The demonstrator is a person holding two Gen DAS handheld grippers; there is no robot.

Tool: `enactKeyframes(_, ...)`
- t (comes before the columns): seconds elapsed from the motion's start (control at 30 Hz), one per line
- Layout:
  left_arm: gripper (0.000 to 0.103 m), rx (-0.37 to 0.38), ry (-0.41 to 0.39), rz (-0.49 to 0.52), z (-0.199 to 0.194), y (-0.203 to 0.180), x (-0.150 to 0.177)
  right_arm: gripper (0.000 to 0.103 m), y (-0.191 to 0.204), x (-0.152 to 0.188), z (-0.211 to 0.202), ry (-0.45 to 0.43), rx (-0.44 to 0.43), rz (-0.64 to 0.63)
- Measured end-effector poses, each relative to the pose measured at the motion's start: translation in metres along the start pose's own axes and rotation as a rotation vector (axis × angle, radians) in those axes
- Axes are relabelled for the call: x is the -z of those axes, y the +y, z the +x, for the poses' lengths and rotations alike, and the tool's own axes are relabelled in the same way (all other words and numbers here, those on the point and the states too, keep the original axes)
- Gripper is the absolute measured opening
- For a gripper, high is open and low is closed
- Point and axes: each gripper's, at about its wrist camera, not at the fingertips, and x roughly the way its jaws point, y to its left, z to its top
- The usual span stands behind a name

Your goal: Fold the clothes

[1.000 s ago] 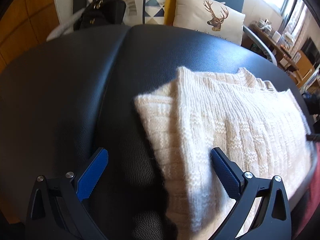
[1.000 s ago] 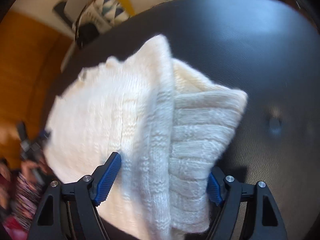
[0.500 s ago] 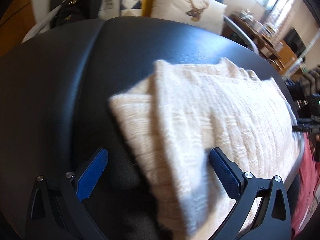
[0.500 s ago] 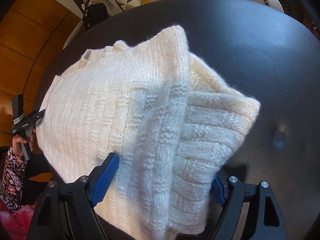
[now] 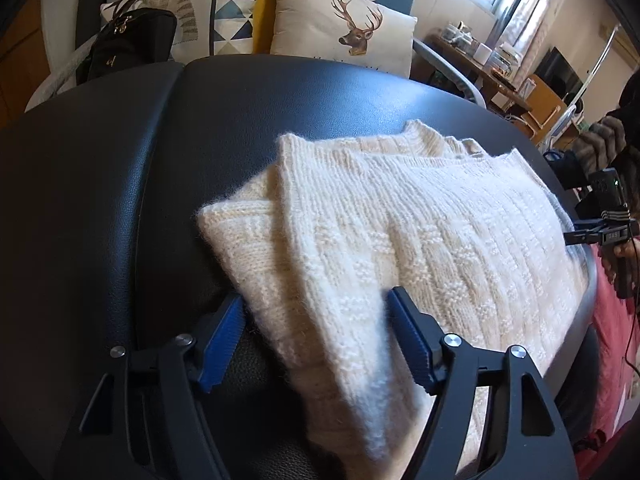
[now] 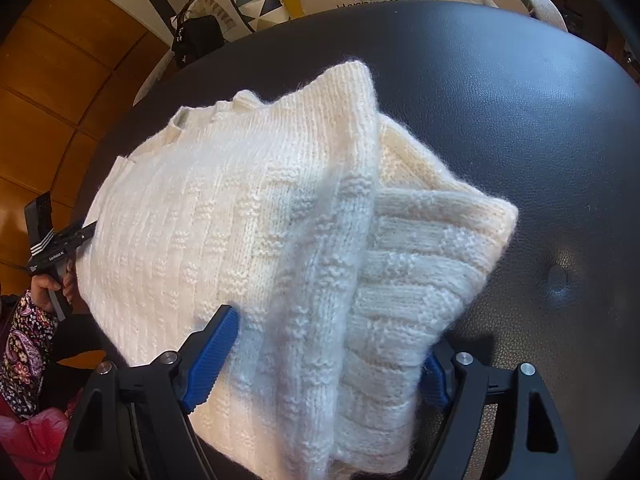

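My left fingers [image 5: 316,336] have just been closing in on the near left corner of the sweater [image 5: 400,248], with a thick fold of the knit between the blue pads. The left pad sits at the fold's edge and the right pad rests on top of the knit, but I cannot tell whether they pinch it yet.

My right fingers [image 6: 332,348] stand fairly wide, straddling the near right part of the sweater [image 6: 248,216]. The folded layers fill the gap: the left pad lies on the upper layer and the right pad is half hidden behind the ribbed hem. Whether they press the cloth I cannot tell.

The cream knit sweater lies folded on the black padded tabletop [image 5: 120,168], one layer lapped over another, the ribbed hem sticking out to one side.

At the far edge of the tabletop sit a deer cushion [image 5: 348,24], a triangle-print cushion [image 5: 224,12] and a black bag [image 5: 128,44].

In the right view I see my left hand [image 6: 52,284] gripping its handle, in a paisley sleeve [image 6: 20,344].
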Motion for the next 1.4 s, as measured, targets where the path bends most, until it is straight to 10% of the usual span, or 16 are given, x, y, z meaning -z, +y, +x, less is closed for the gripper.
enactKeyframes(0.67,0.03,0.0,0.005,-0.024,0.007,-0.019,-0.006,0.025,-0.011,0.006,-0.013,-0.046,0.037,0.021)
enactKeyframes(1.4,0.021,-0.148,-0.123,-0.019,-0.013,-0.035,0.008,0.018,0.002,0.005,-0.026,-0.118,0.109,0.001)
